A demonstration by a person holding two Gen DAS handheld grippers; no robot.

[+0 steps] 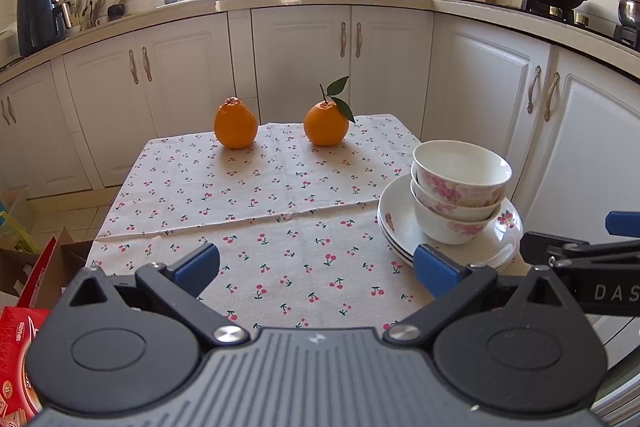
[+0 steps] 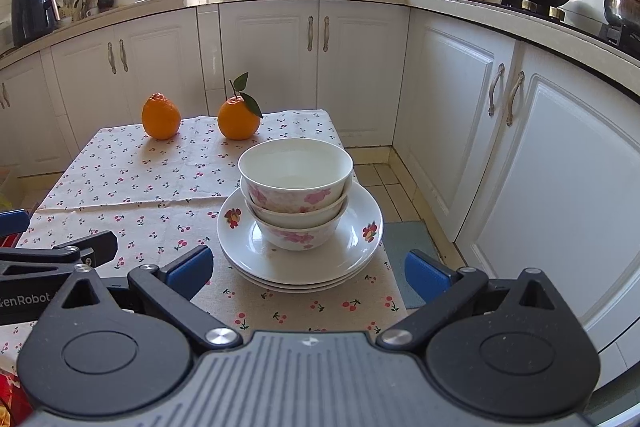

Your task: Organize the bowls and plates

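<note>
Three white bowls with pink flowers (image 2: pixel 296 193) sit nested on a stack of three white plates (image 2: pixel 356 247) near the table's right front corner. In the left wrist view the same bowls (image 1: pixel 460 187) and plates (image 1: pixel 400 223) lie to the right. My right gripper (image 2: pixel 308 271) stands open just in front of the plate stack, nothing between its blue fingers. My left gripper (image 1: pixel 316 267) is open over bare cloth, left of the plates. Each gripper shows at the edge of the other's view.
Two oranges (image 1: pixel 235 123) (image 1: pixel 326 125) stand at the far edge of the cherry-print tablecloth (image 1: pixel 240 195). White kitchen cabinets (image 2: pixel 560 155) run behind and to the right. Red cartons (image 1: pixel 20 347) lie on the floor at left. A blue mat (image 2: pixel 408 243) lies by the table's right side.
</note>
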